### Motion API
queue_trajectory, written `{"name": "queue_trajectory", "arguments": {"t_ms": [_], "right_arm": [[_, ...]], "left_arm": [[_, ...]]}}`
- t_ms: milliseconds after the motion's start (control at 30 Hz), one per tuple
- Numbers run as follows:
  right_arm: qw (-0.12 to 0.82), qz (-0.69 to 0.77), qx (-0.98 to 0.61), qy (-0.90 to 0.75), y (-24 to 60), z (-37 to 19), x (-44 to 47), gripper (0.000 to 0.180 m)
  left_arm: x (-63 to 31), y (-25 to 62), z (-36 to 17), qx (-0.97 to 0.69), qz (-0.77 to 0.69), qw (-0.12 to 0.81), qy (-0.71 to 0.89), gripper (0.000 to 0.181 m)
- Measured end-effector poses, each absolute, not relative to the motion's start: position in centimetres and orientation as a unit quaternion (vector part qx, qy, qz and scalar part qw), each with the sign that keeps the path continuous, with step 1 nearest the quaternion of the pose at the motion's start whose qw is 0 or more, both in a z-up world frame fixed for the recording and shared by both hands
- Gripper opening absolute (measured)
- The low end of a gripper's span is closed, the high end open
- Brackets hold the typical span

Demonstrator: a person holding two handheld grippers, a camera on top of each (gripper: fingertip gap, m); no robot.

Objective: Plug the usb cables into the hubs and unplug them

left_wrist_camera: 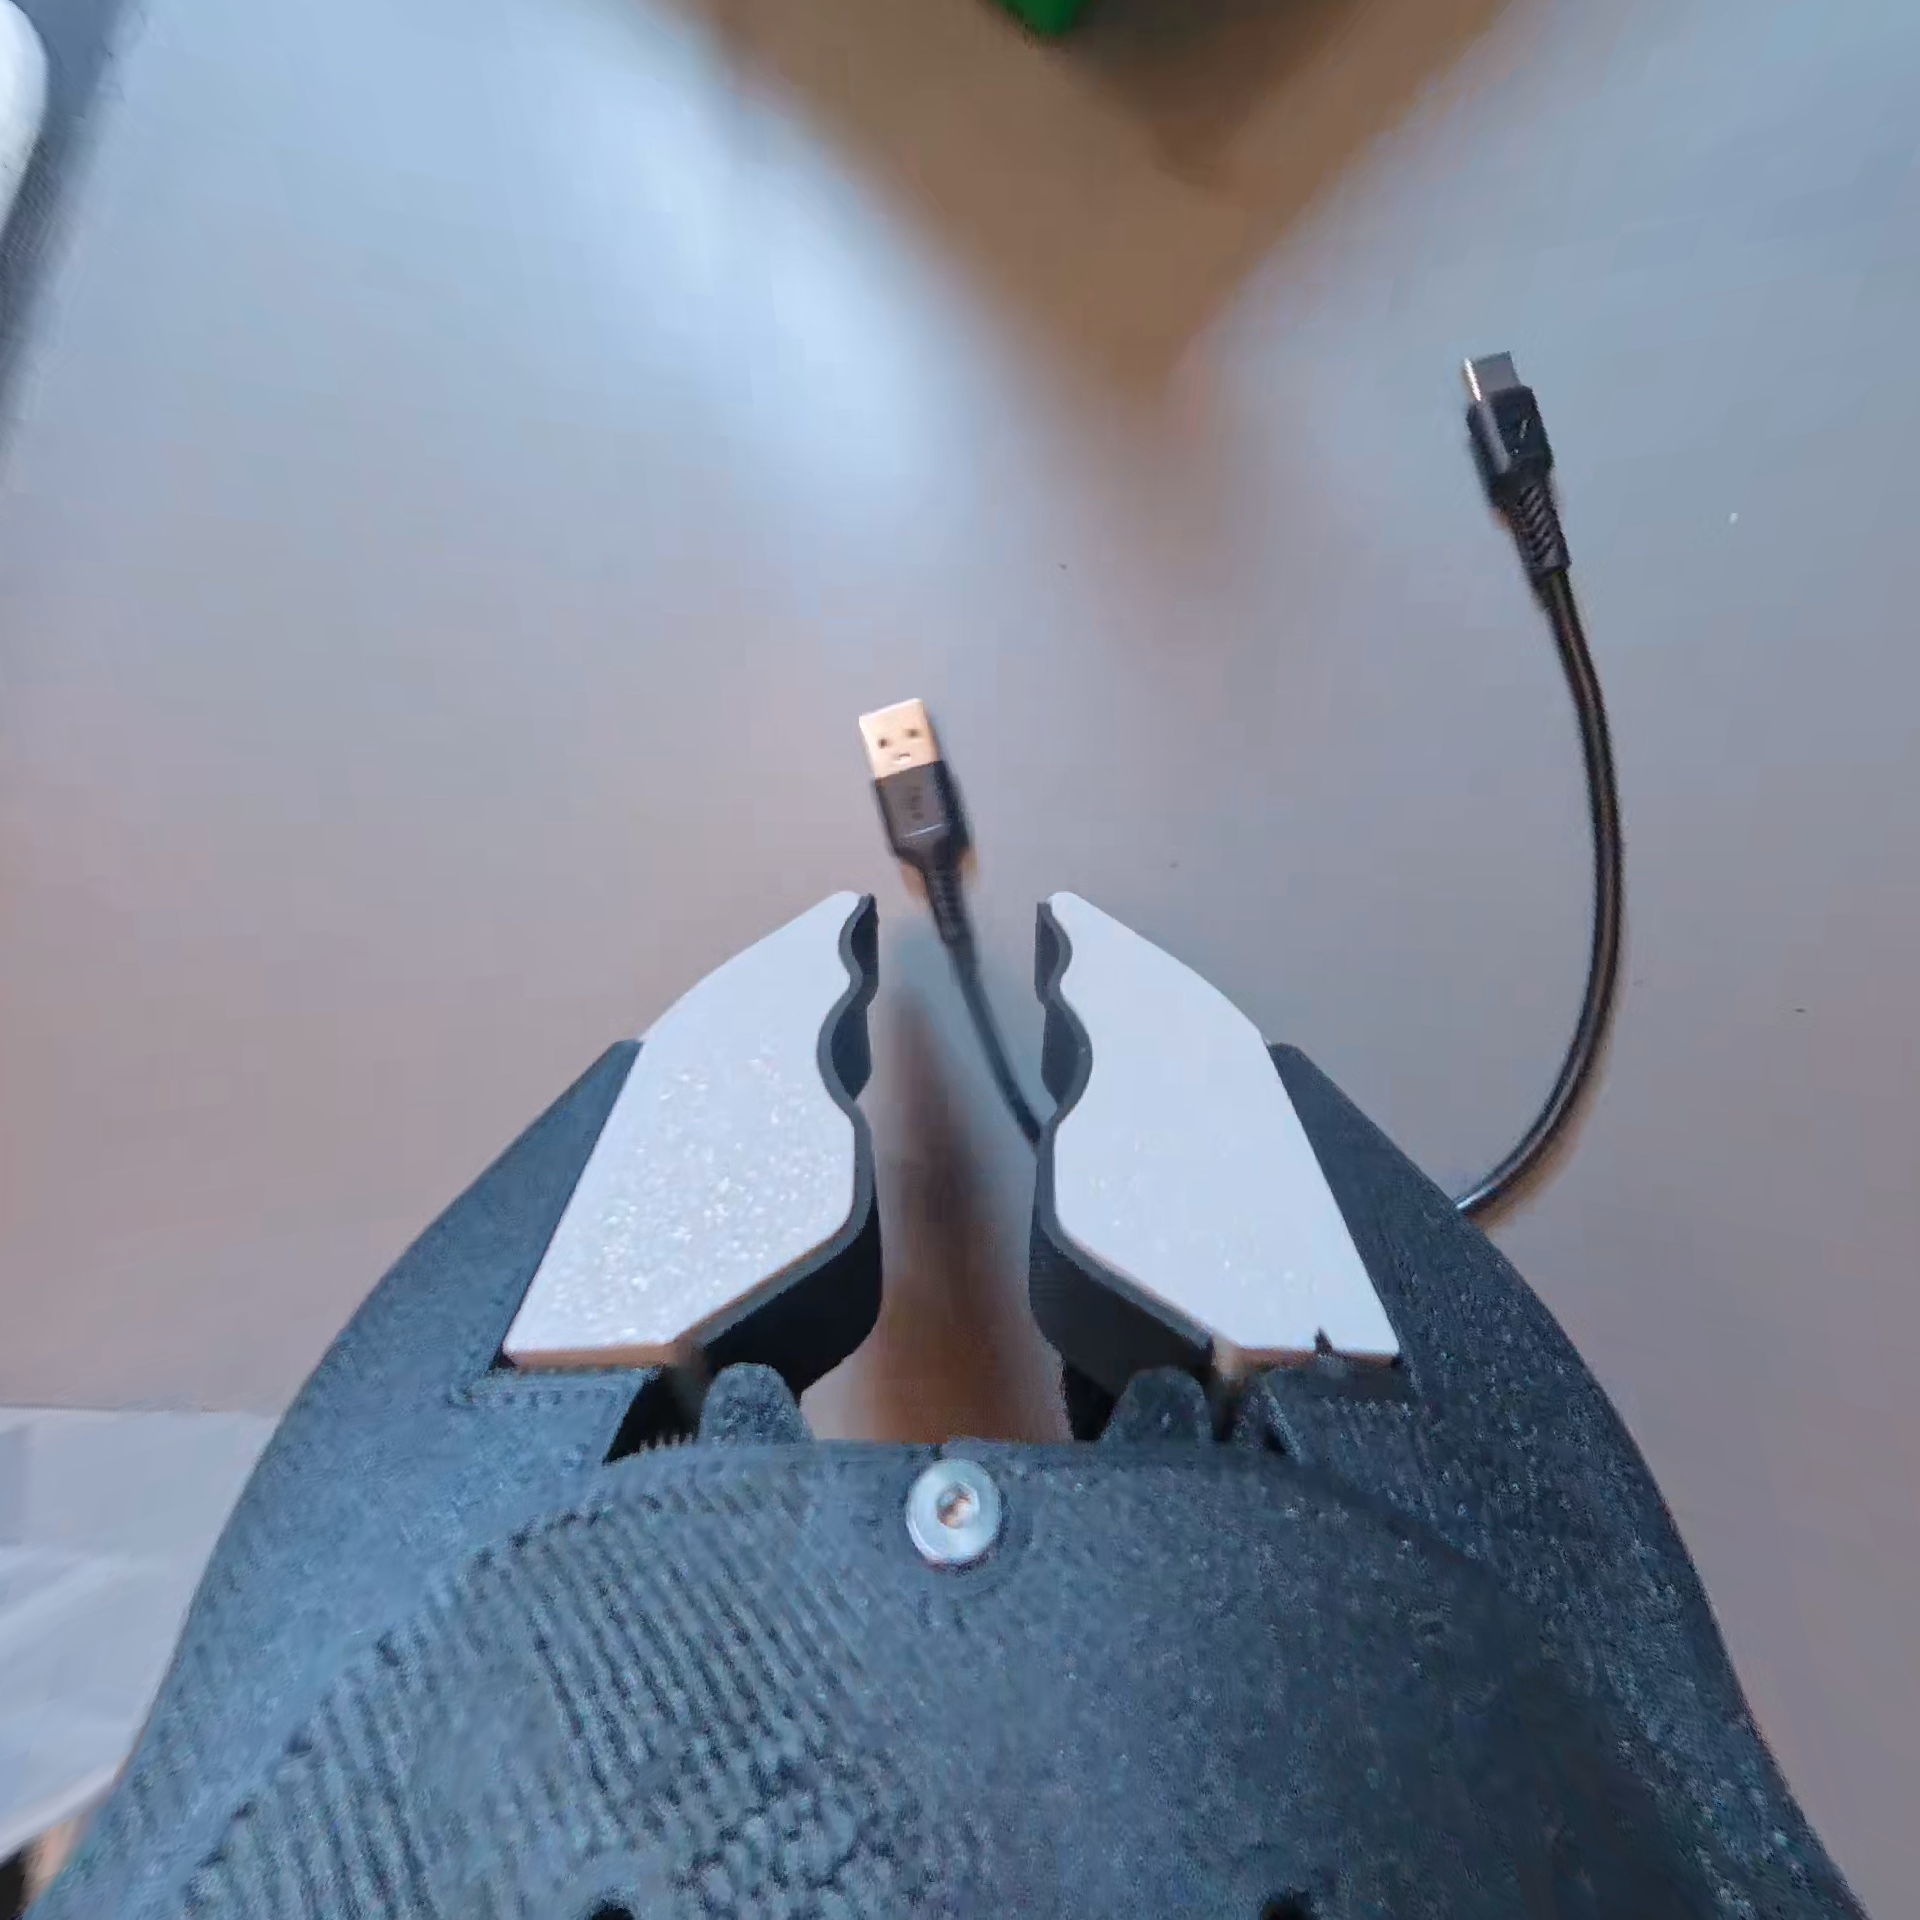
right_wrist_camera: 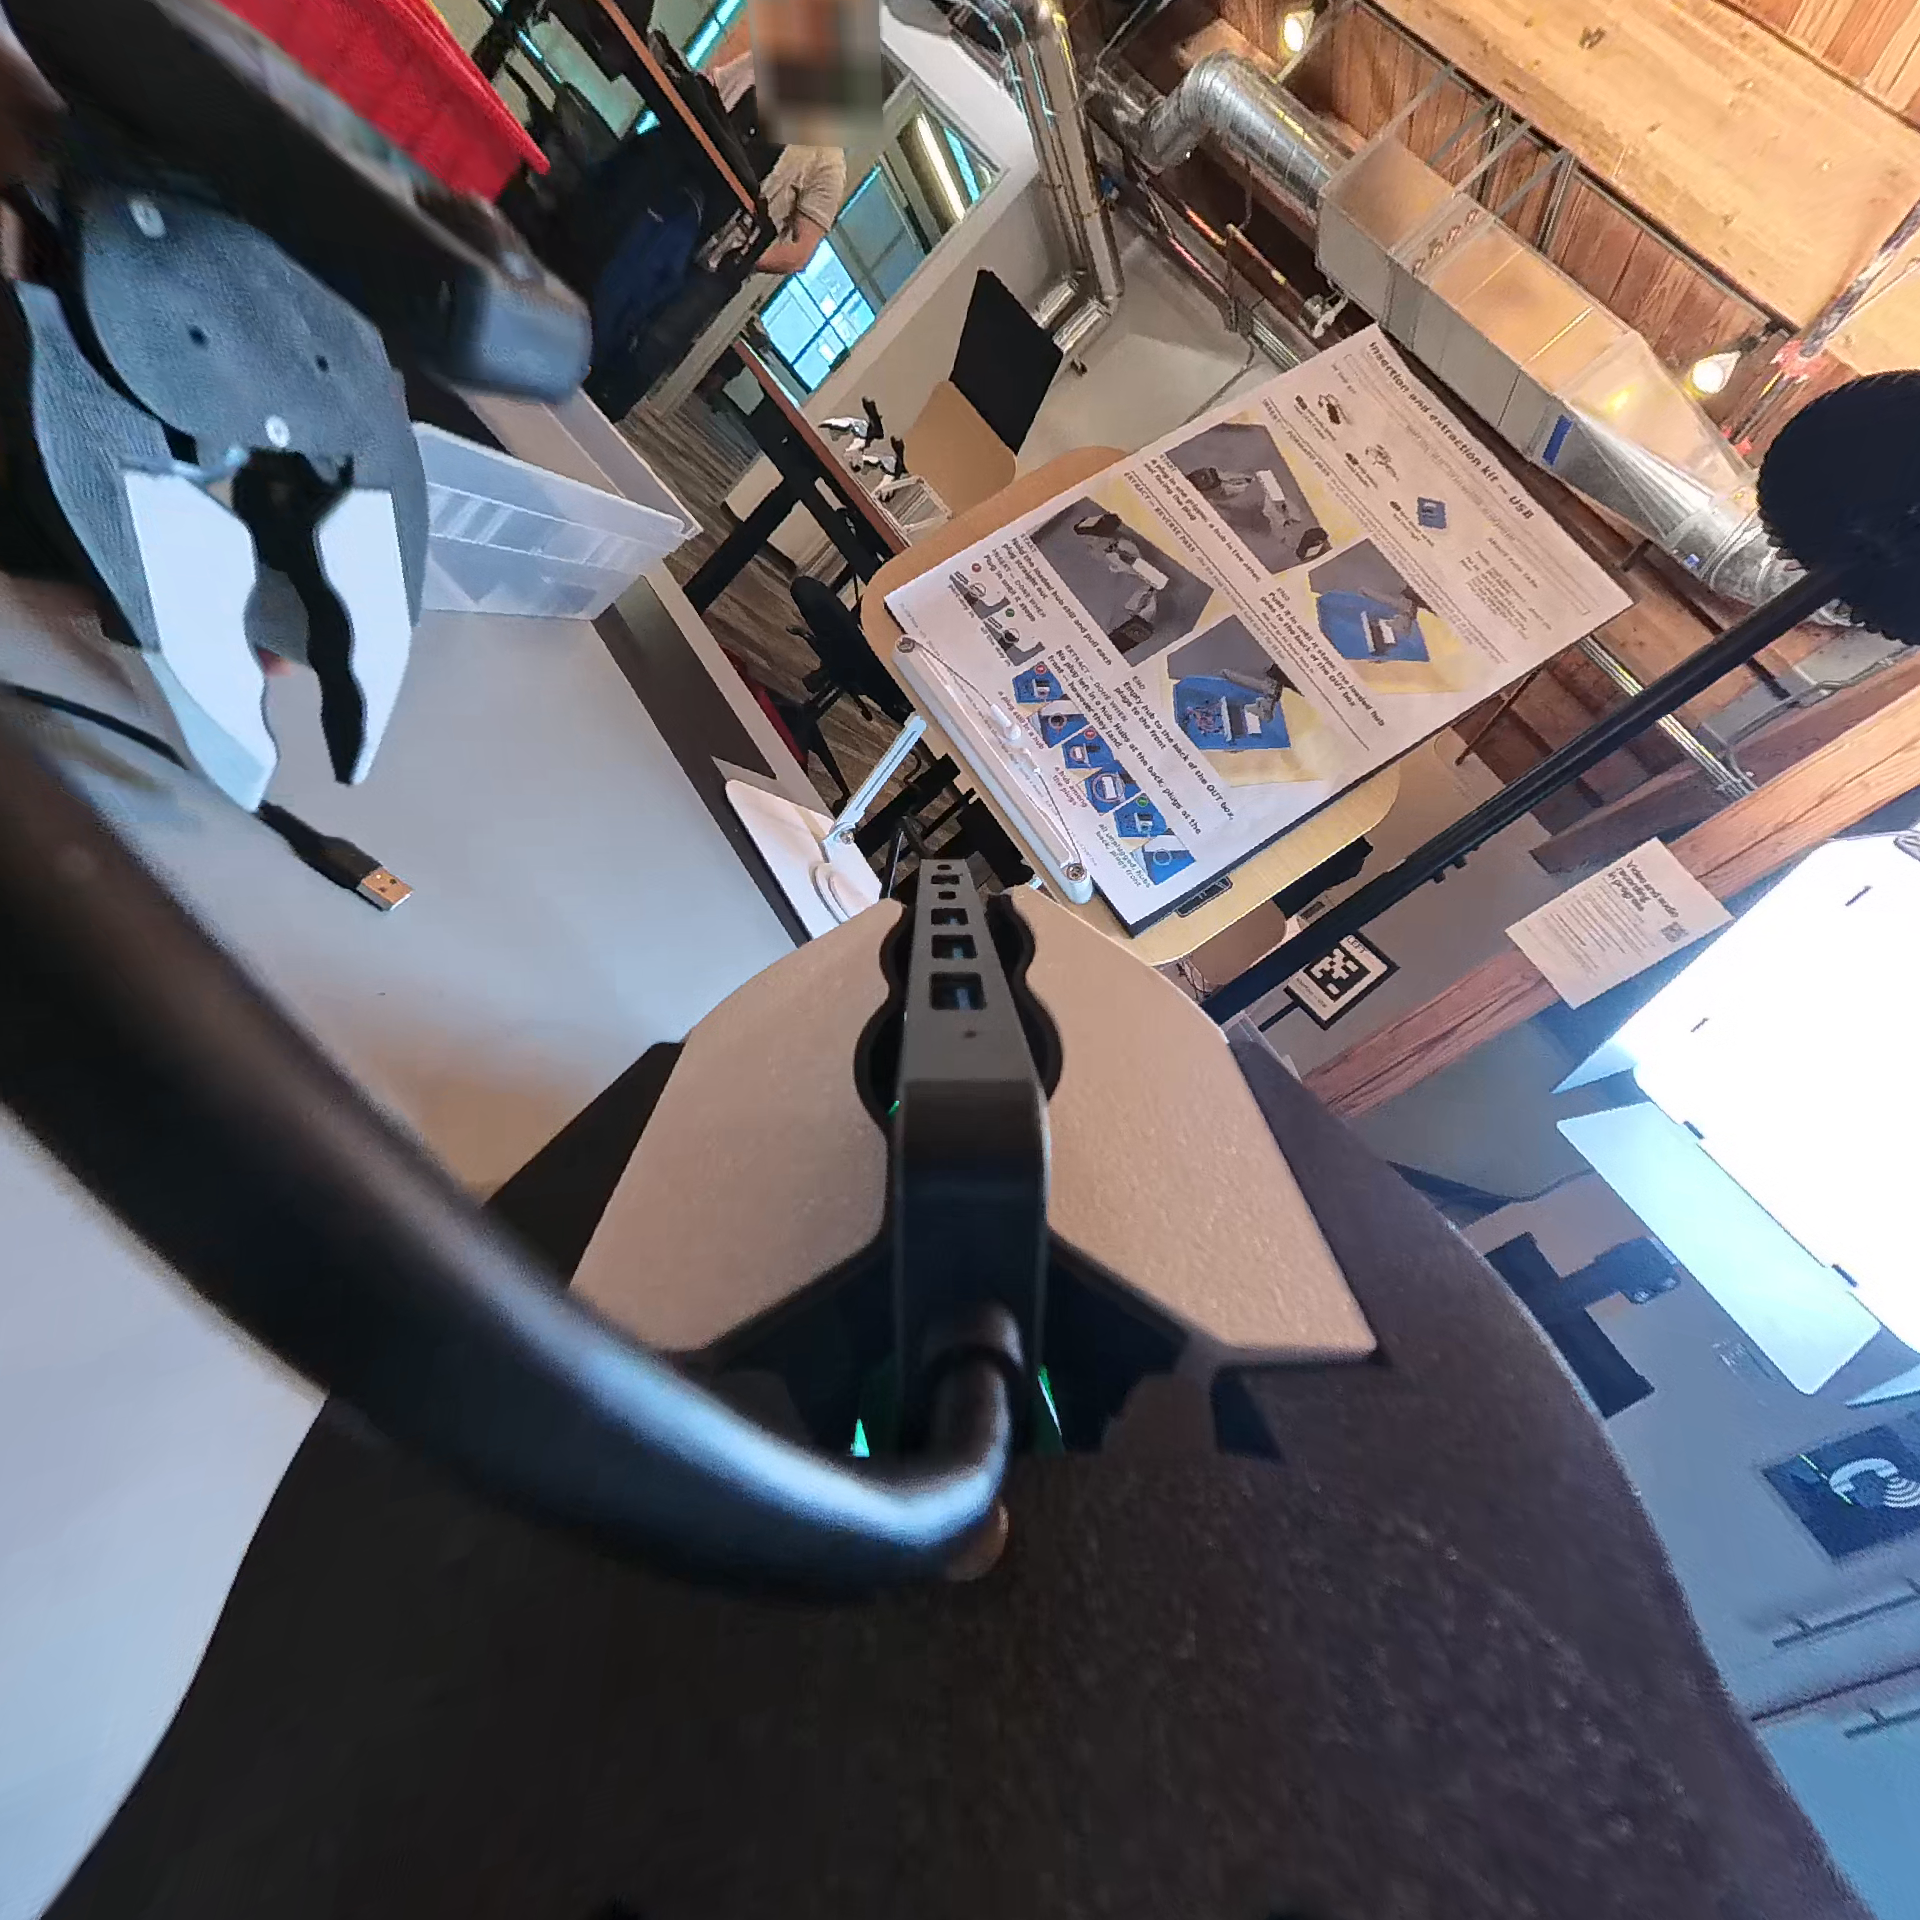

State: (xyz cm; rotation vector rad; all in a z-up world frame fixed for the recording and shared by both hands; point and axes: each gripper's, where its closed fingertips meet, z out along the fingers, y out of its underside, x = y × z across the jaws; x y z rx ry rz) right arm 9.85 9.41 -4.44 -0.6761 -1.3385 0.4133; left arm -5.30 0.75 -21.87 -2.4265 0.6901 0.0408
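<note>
Left wrist view: the left gripper (left_wrist_camera: 956, 935) hovers with fingers apart over the black USB cable (left_wrist_camera: 1590, 831), its flat plug (left_wrist_camera: 902, 750) just beyond the fingertips on the tabletop (left_wrist_camera: 416, 520).

Right wrist view: the right gripper (right_wrist_camera: 961, 914) has its fingers clamped on the black hub (right_wrist_camera: 961, 1049), ports facing up between them.

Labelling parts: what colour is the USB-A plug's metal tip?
Gold-toned metal tip on a black plug body; clearest in the left wrist view.

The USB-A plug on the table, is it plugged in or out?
Out. The USB-A plug lies bare on the table, beyond the open left claw.
</note>
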Motion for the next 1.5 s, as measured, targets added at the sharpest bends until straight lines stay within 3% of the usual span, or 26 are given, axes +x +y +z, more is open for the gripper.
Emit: {"name": "queue_trajectory", "arguments": {"t_ms": [367,567,833,933,1300,1500], "right_arm": [[0.702,0.170,-0.295,-0.625,9.1,-5.4,9.4,0.014],[0.693,0.168,-0.286,-0.640,8.4,-6.1,8.9,0.015],[0.675,0.097,-0.247,-0.689,7.3,-9.0,7.0,0.014],[0.670,0.042,-0.233,-0.703,7.1,-10.2,6.0,0.014],[0.651,-0.096,-0.194,-0.727,6.9,-13.6,4.1,0.015],[0.643,-0.137,-0.180,-0.732,6.9,-14.5,3.8,0.014]], "left_arm": [[-4.6,1.7,-23.0,-0.923,-0.054,0.306,0.229,0.007],[-4.0,1.3,-22.8,-0.899,-0.054,0.319,0.296,0.007],[1.4,-0.5,-12.1,-0.832,-0.160,0.398,0.351,0.006],[3.8,-0.1,-10.6,-0.821,-0.156,0.392,0.385,0.006],[5.7,1.3,-14.1,-0.839,-0.147,0.312,0.421,0.006],[5.7,0.7,-14.8,-0.845,-0.216,0.293,0.392,0.006]]}}
